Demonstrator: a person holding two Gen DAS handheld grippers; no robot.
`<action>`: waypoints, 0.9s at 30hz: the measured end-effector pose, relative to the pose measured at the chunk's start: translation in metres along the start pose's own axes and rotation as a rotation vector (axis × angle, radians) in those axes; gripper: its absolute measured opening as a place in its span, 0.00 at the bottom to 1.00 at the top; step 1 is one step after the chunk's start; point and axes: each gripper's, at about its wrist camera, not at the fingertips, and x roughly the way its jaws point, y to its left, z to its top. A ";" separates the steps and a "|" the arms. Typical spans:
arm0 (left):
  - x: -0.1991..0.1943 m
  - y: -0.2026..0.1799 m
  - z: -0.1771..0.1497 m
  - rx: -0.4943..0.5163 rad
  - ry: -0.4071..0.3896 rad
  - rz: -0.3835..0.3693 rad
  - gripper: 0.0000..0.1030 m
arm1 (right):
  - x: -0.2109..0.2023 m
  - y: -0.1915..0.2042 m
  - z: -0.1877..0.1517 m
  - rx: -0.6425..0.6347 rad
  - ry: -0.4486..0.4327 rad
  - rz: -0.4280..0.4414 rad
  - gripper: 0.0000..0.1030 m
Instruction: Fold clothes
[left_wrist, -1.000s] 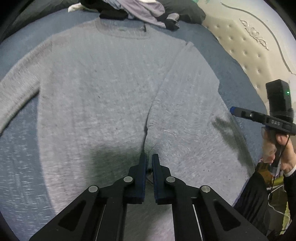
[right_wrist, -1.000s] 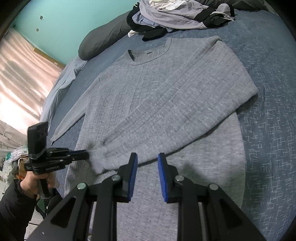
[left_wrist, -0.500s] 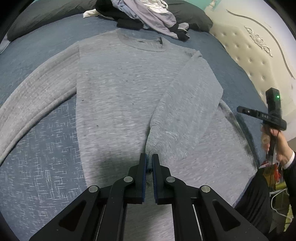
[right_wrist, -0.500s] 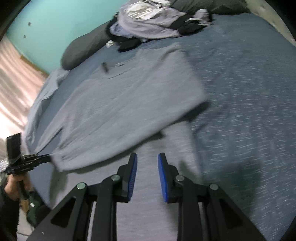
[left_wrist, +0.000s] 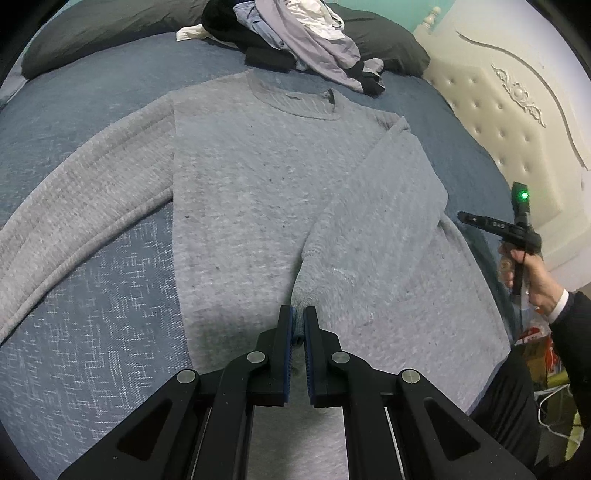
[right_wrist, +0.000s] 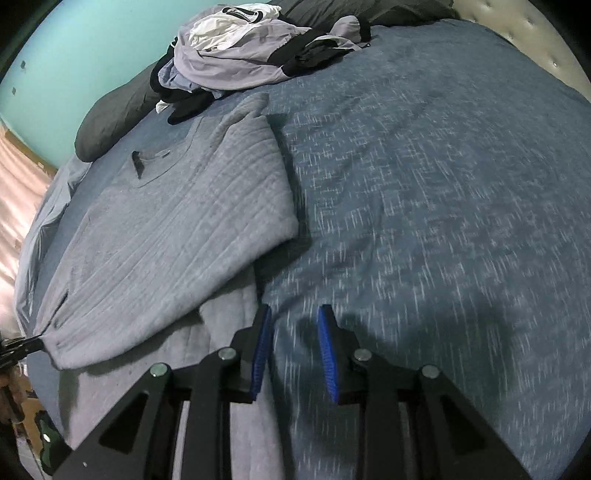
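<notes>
A grey knit sweater (left_wrist: 243, 206) lies flat on the blue bedspread (left_wrist: 92, 295), collar at the far end. Its right sleeve (left_wrist: 373, 221) is folded across the body. My left gripper (left_wrist: 298, 314) is shut on that sleeve's cuff, low over the sweater's lower body. The left sleeve (left_wrist: 74, 199) stretches out to the left. In the right wrist view the sweater (right_wrist: 177, 229) lies to the left, and my right gripper (right_wrist: 294, 314) is open and empty, just above the bedspread (right_wrist: 443, 221) beside the sweater's hem edge. It also shows in the left wrist view (left_wrist: 465, 218), at the bed's right side.
A pile of loose clothes (left_wrist: 299, 44) lies past the collar, also in the right wrist view (right_wrist: 243, 51). Dark pillows (left_wrist: 92, 33) sit at the far end. A cream tufted headboard (left_wrist: 517, 110) stands on the right. The bed edge is near my right hand.
My left gripper has drawn back with the cuff, so more of the sweater shows. My right gripper has swung right, off the sweater and over the bedspread, still open.
</notes>
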 end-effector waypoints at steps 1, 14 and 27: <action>0.000 0.001 0.001 -0.002 -0.002 0.000 0.06 | 0.005 0.000 0.003 -0.002 -0.001 -0.002 0.25; -0.001 0.015 0.004 -0.013 -0.006 -0.001 0.06 | 0.042 0.005 0.027 -0.046 -0.028 0.017 0.25; 0.001 0.017 0.002 -0.013 -0.003 -0.014 0.06 | 0.044 0.010 0.043 -0.096 -0.100 0.046 0.10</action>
